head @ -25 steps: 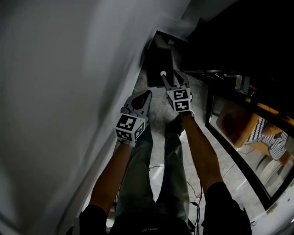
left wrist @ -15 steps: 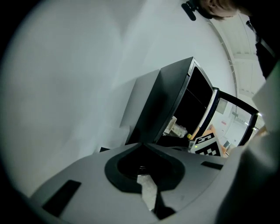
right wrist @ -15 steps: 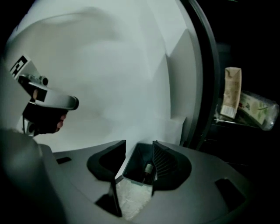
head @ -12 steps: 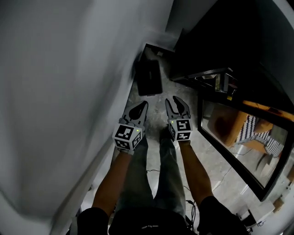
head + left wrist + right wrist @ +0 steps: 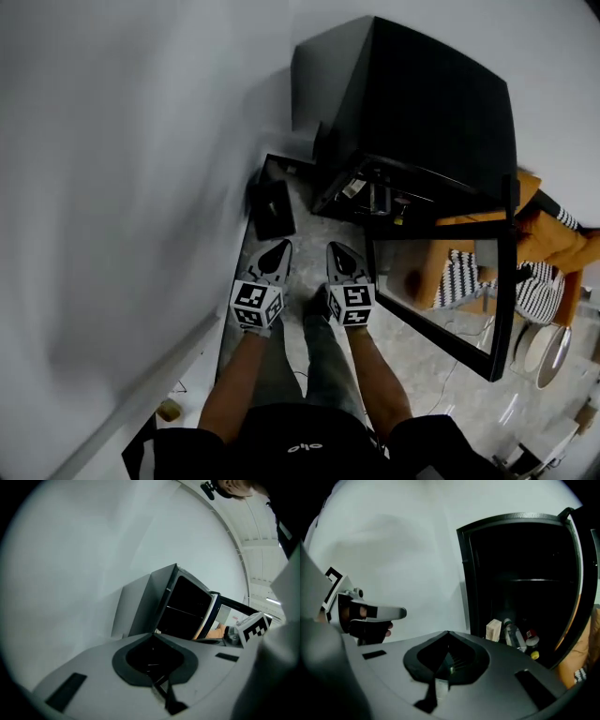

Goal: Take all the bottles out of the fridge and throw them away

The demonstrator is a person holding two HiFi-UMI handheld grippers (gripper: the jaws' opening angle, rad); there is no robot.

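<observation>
Since a second ago both grippers have drawn back from the black bin [image 5: 272, 204]. The right gripper [image 5: 336, 249], open over the bin then, now has its jaws closed on nothing. The head view has lifted to take in the whole fridge [image 5: 422, 103].

Bottles show clearly only in the right gripper view. A clear bottle [image 5: 513, 638] with a white cap leans in the bottom of the fridge, with a red-capped bottle [image 5: 531, 637] just beside it. A yellow cap [image 5: 534, 655] sits below that, and a pale carton [image 5: 493, 630] stands to the left of the bottles. In the head view the same spot is a dim clutter too small to sort out.

That view gives instead the fridge door [image 5: 441, 291], swung wide, its glass reflecting orange and striped cloth.

The left gripper [image 5: 280, 249] also has its jaws together and empty. Its own view shows the tips meeting in front of the dark shelves.

The two grippers hang side by side, near each other but apart, above the floor [image 5: 422, 366], between the white wall [image 5: 112, 187] and the door. The bin sits on the floor against the wall, just ahead of the left gripper
</observation>
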